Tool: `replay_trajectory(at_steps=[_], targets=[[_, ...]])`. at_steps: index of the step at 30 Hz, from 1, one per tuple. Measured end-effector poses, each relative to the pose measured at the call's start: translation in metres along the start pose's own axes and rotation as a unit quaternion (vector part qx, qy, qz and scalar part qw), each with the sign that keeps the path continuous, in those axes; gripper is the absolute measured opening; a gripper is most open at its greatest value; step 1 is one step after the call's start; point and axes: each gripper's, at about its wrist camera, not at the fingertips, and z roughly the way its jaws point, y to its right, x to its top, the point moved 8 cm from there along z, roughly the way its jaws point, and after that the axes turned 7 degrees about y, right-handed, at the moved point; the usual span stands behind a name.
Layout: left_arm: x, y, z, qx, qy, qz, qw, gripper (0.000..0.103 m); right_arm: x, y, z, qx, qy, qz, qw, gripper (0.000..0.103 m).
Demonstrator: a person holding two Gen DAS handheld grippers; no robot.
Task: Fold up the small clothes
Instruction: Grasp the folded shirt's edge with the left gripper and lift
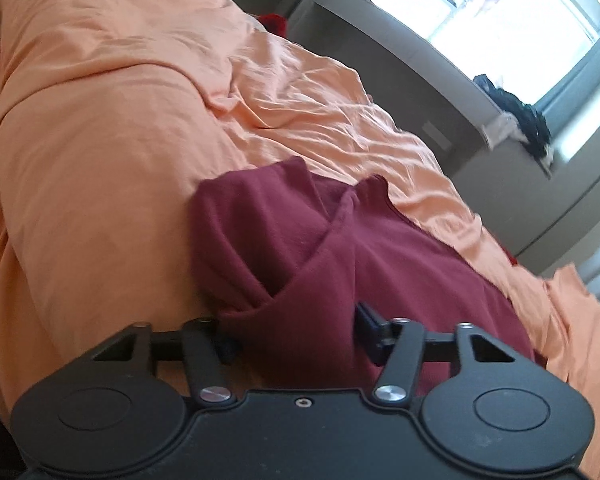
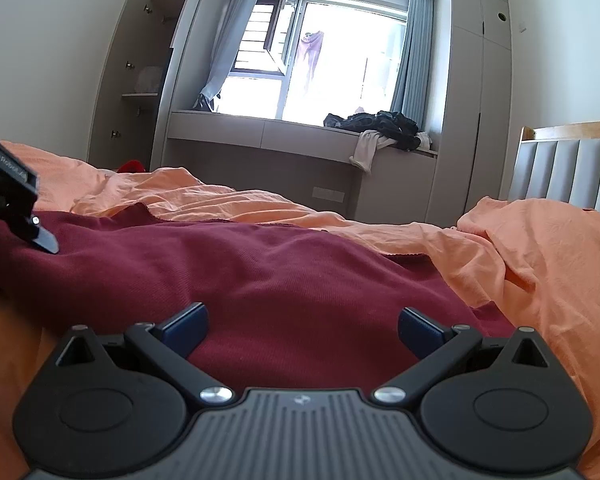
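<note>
A dark red garment (image 1: 300, 248) lies on the orange bedsheet (image 1: 100, 120), one part folded over in a diagonal flap. My left gripper (image 1: 296, 332) is open with the garment's near edge bunched between its fingers; the left finger is partly hidden by cloth. In the right wrist view the same red garment (image 2: 260, 272) spreads flat across the bed. My right gripper (image 2: 302, 328) is open just above its near part, holding nothing. The left gripper's finger (image 2: 40, 236) shows at the far left, resting on the garment.
The orange sheet (image 2: 540, 248) is rumpled around the garment. Beyond the bed stand a window bench (image 2: 300, 132) with a pile of dark clothes (image 2: 380, 124), an open wardrobe (image 2: 140, 80) and a padded headboard (image 2: 560, 168). A red item (image 2: 132, 166) lies at the bed's far edge.
</note>
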Motion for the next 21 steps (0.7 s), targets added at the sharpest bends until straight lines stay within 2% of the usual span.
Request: replay_trajectory(at_steps=[5,15,18,21], targets=[[0.002,0.007,-0.001,-0.004,0.005,0.013,0.9999,0.034,0.000,0.000,0.000,0.000,-0.001,-0.002,1.000,0.103],[0.007,0.015,-0.003,-0.009,0.014,0.035,0.9993,0.018,0.001,0.002,-0.001,0.005,-0.003,-0.006,1.000,0.103],[0.011,0.029,-0.007,-0.012,0.027,0.071,0.9970,0.015,0.003,0.003,-0.002,0.012,-0.004,-0.012,1.000,0.103],[0.018,0.053,-0.012,-0.033,0.041,0.120,0.9914,0.015,0.004,0.007,-0.002,0.020,-0.010,-0.009,1.000,0.103]])
